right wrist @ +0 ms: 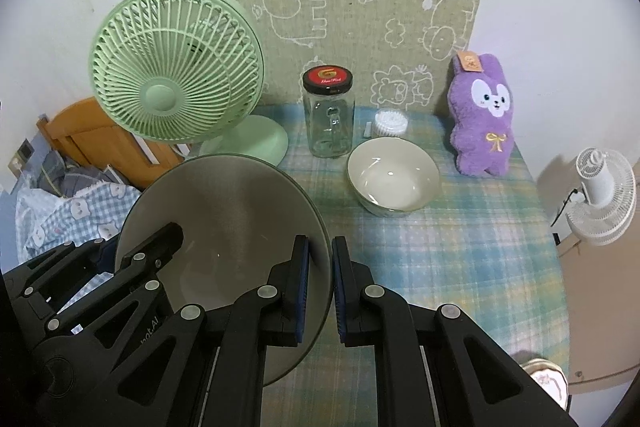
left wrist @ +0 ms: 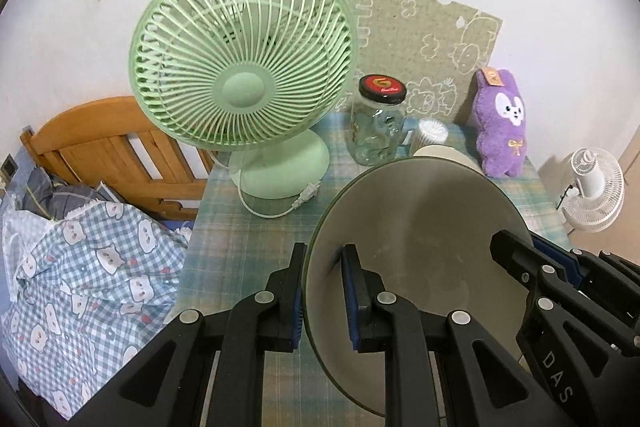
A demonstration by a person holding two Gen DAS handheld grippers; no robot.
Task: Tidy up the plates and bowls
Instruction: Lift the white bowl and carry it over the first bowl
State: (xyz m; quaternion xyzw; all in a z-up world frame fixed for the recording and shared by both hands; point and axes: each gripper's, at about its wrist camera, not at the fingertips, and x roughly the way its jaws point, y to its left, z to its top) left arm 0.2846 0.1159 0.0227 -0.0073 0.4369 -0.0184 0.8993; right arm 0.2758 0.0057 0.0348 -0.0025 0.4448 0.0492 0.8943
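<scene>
grey plate rim pinched both claws, tablecloth clear beneath

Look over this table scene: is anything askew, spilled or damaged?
Nothing is spilled or broken. The plate is tilted, but it is held off the table by the left gripper and right gripper. The bowl and jar stand upright.

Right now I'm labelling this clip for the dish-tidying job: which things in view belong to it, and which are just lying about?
Belong to the job:
- plate, clamped at opposite rims by the left gripper and right gripper
- bowl on the tablecloth

Just lying about:
- green fan
- glass jar
- purple plush
- white brush
</scene>
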